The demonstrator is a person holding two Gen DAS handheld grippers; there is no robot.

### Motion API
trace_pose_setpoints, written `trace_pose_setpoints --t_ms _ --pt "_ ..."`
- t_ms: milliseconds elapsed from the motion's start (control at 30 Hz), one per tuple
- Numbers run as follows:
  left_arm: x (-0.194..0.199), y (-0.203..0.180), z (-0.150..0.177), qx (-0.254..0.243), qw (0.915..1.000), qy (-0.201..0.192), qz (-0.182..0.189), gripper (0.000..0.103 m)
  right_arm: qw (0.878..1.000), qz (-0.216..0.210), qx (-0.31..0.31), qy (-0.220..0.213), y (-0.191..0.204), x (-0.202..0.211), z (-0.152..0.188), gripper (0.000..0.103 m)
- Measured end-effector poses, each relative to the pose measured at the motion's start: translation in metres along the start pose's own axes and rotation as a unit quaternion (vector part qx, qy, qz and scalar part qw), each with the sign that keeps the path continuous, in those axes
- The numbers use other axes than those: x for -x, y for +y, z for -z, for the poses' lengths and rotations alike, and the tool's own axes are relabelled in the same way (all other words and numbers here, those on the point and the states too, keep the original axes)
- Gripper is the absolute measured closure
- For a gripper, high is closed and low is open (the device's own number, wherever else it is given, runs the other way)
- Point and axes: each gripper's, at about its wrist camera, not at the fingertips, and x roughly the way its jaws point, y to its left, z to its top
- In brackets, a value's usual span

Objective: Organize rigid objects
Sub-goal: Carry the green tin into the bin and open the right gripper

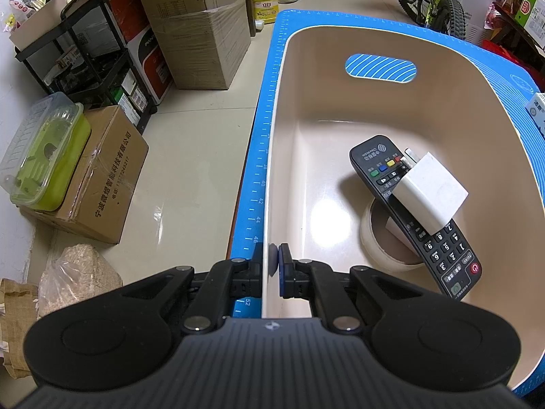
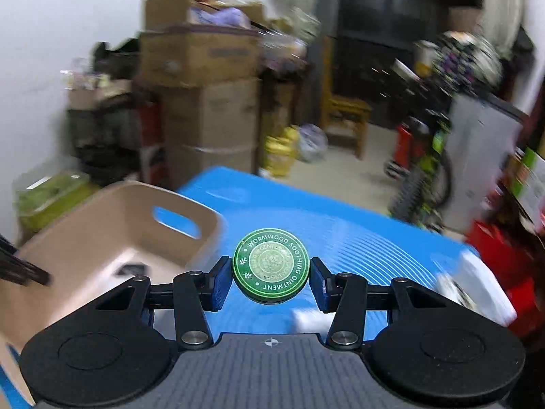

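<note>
Right now, step in hand: carrying the ointment tin (image 2: pixel 271 266) over to the beige bin (image 2: pixel 102 238) and setting it down inside, judged from how things lie.
Right gripper (image 2: pixel 271 281): clenched on the round green tin, one blue pad at each side of its rim, lid facing the camera; the tin hangs clear above the blue mat (image 2: pixel 357 231).
Left gripper (image 1: pixel 274 266): pinched shut on the near wall of the bin (image 1: pixel 391 116), one pad outside and one inside, which steadies the bin.
Bin contents: a black remote control (image 1: pixel 439 238) lies tilted, propped on a roll of tape (image 1: pixel 374 238), with a white charger (image 1: pixel 431 192) lying on top of it.
Free space: the bare bin floor to the left of the remote, seen from the left wrist.
How to do it well: keep the tin level, bring it over the rim rather than against it, and lower it onto the bare floor.
Risk: dropping it on the stacked remote could knock the charger off.
Release: open only once the tin is low inside.
</note>
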Motion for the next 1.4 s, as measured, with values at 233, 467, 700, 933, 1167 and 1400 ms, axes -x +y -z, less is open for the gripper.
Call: trace_pose_setpoints --t_ms 233,467,700,933,1167,1400 --pt "0.0 0.0 0.0 -0.001 1.0 0.0 0.001 0.094 0.998 -0.041 0.051 0.005 0.053 -0.033 -0.033 0.049" --pt "0.001 0.0 -0.001 -0.001 1.0 -0.001 0.003 0.094 0.991 -0.052 0.102 0.073 0.095 -0.092 -0.046 0.049" --pt "0.0 -0.001 -0.002 -0.001 1.0 -0.001 0.004 0.094 0.98 -0.044 0.135 0.136 0.119 -0.13 -0.033 0.049" --pt "-0.001 -0.002 -0.002 -0.001 1.0 -0.002 0.005 0.095 0.973 -0.033 0.137 0.182 0.122 -0.155 -0.03 0.049" --pt "-0.003 -0.004 -0.002 0.0 1.0 -0.002 0.009 0.095 0.968 -0.018 0.131 0.211 0.126 -0.172 -0.032 0.049" --pt "-0.002 -0.004 -0.001 0.0 0.9999 -0.002 0.011 0.095 0.965 -0.008 0.138 0.223 0.126 -0.181 -0.036 0.049"
